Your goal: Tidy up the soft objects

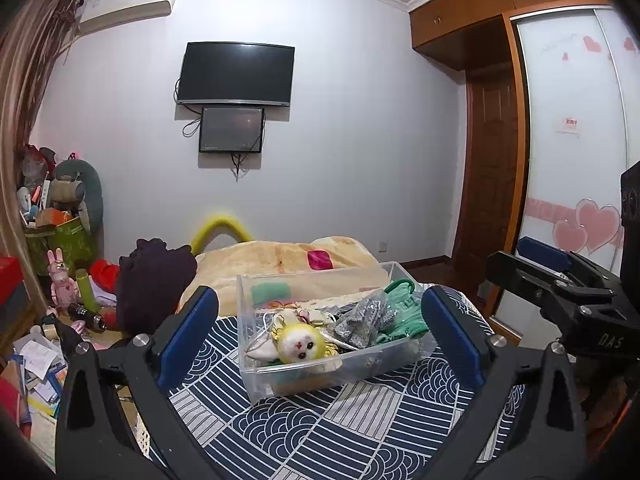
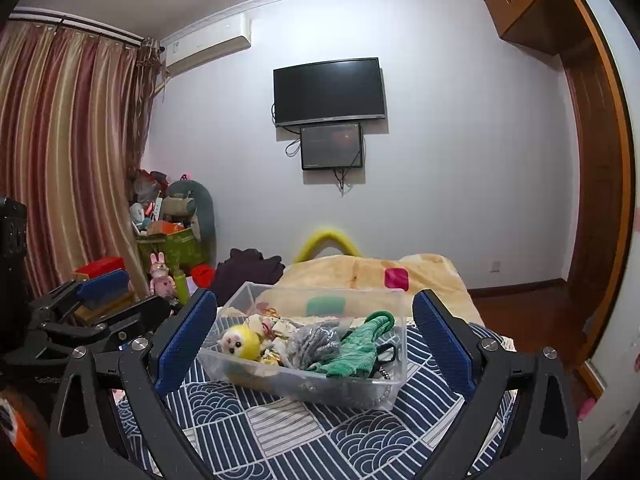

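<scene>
Left gripper: jaws spread wide, holding nothing, levelled at the clear plastic bin. Right gripper: likewise wide apart and empty, aimed at the same bin from the other side. Neither gripper touches the bin or its contents.

The bin stands on the blue patterned bedspread. Inside lie the yellow plush toy, a grey knit piece in clear wrap, a green knit item draped toward the rim, and smaller fabric pieces.

Stage: the soft items already lie gathered in the bin. This arrangement fits either a finished collection or a full bin awaiting sorting; the views do not settle which.

Any grasp calls for clearing the bin wall from above; the items overlap and will deform and drag neighbours.

Surroundings: a beige blanket lies just behind the bin, a dark garment beside it. Floor clutter lies well apart.
</scene>
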The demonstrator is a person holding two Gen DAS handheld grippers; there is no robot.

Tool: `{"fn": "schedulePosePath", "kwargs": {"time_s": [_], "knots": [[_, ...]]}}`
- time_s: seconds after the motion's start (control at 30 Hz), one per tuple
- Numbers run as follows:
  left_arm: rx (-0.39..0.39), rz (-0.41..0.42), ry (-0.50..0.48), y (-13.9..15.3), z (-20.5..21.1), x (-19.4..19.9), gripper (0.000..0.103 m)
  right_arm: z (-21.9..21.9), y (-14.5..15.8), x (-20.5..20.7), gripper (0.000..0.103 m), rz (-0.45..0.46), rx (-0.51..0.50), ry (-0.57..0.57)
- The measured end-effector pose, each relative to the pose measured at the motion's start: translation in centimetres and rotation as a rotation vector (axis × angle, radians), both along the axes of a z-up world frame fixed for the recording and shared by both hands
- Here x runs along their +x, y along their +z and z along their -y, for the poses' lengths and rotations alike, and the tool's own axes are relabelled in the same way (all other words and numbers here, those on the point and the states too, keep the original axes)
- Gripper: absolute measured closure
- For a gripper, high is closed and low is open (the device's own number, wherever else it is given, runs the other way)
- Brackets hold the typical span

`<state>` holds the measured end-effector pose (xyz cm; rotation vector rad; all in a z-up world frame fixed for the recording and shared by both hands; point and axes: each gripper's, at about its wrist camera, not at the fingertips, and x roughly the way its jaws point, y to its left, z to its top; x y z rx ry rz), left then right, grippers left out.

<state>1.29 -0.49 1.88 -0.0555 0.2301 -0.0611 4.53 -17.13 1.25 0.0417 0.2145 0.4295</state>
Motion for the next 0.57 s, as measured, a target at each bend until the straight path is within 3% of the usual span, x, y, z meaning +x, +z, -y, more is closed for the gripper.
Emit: {"fn": "schedulePosePath", "kwargs": {"time_s": [0.57], "knots": [[-0.034,-0.025,-0.005,-0.19,-0.68,0.31,0.0,-0.08,-0.53,0.01,0.004,-0.025,-0.004,0.005]]}}
